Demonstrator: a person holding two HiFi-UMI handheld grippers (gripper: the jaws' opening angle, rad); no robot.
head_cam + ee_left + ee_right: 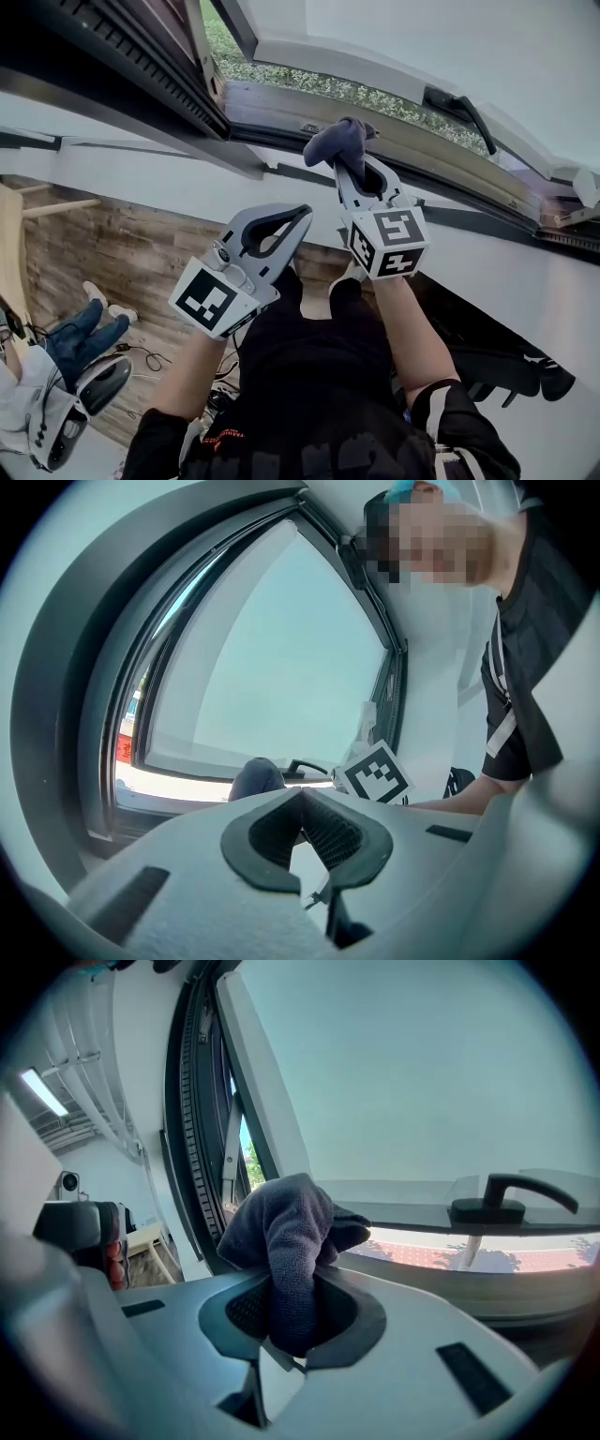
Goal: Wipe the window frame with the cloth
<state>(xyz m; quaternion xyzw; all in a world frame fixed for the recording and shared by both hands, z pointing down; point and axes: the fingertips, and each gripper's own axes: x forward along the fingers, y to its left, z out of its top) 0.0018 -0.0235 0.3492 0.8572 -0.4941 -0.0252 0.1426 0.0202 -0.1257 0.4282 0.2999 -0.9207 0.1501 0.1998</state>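
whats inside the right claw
A dark cloth is pinched in the right claw, bunched up and sticking out past the tips toward the window frame. It fills the middle of the opening, so the jaw faces behind it cannot be seen.

Daylight comes in past the window frame and lights your scene brightly and evenly; the pane reads pale and almost washed out, with a glaring strip along its lower edge. Your head view is sharp, and the floor below lies in softer shade. Both gripper views bend straight lines and darken to black at the corners, yet resolve the weave of the cloth.
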